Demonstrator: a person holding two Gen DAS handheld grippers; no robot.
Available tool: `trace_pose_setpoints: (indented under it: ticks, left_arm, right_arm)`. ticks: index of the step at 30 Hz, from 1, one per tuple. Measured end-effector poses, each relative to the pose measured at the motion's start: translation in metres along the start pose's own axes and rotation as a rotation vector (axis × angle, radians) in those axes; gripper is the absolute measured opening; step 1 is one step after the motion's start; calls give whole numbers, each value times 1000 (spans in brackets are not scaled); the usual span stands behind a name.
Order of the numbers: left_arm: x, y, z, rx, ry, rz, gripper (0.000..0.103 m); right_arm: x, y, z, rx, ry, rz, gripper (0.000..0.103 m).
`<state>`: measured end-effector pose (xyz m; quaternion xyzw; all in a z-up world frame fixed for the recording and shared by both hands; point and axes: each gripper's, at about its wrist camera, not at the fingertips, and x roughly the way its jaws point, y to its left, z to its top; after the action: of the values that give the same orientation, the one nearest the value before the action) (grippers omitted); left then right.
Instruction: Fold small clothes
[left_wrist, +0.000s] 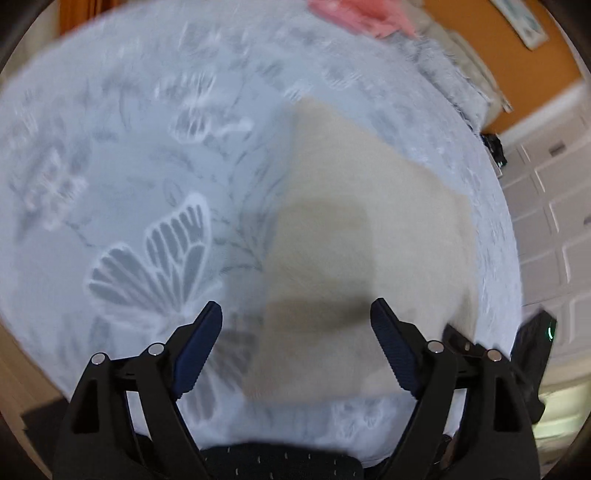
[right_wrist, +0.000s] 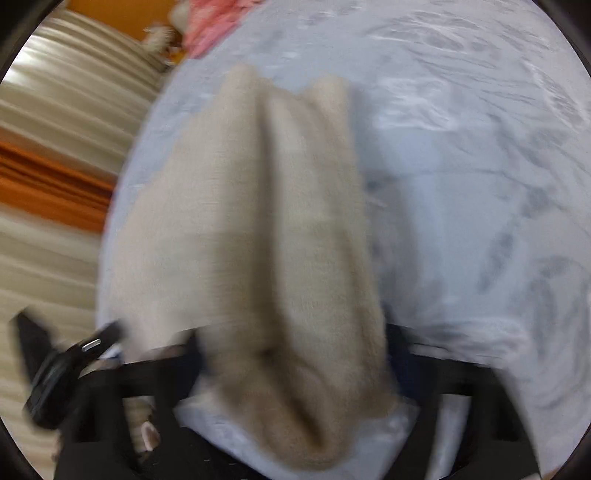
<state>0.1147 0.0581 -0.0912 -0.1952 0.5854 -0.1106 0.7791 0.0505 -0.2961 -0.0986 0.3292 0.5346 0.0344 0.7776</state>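
A beige fleece garment (left_wrist: 369, 229) lies on the pale blue butterfly-print bedcover (left_wrist: 129, 166). My left gripper (left_wrist: 295, 325) hovers above the garment's near left edge, jaws wide open and empty. In the right wrist view the same garment (right_wrist: 280, 240) is bunched in long folds and runs up between my right gripper (right_wrist: 295, 354) fingers, which are blurred and mostly hidden by the cloth. The right gripper seems to hold the garment's near end lifted off the cover.
A pink garment (left_wrist: 362, 16) lies at the far edge of the bed, also in the right wrist view (right_wrist: 214, 26). A grey fluffy blanket (left_wrist: 454, 74) lies at the back right. White cabinets (left_wrist: 554, 206) and an orange wall stand beyond the bed.
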Motion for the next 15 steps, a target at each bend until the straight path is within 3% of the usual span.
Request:
trace_pose_setpoints:
  ticks: [1,2,4,7,9,11,13,15]
  left_arm:
    - [10,3,3,-6,40,-31,60]
    - [15,2,5,2,64,-84,51]
    - [5,-14,4,77,49,-73,40]
    - [-2,-28,-4,154,58,-72,40]
    - [10,-32,-14,172,80,-35,46]
    - [13,-37,-21,185,56,0,51]
    - [3,-44,-25,188,22,39,53]
    - [-10,-54,-32,223,-11,93,57]
  right_arm:
    - [-3,4,-1,-2,-11,-7,41]
    - [-13,13,-3,-23,-33,-14,37]
    - [-37,25,-11,-64,-94,-10,34]
    - [-59,28,-32,-87,-142,-39,35]
    - [-36,10,-38,-73,-80,-129,40]
    - [-24,-10,-38,-4,-56,-82,50]
    - [-37,-11,-36,22,-81,-56,51]
    - [-58,3,-39,-15,-129,-87,52]
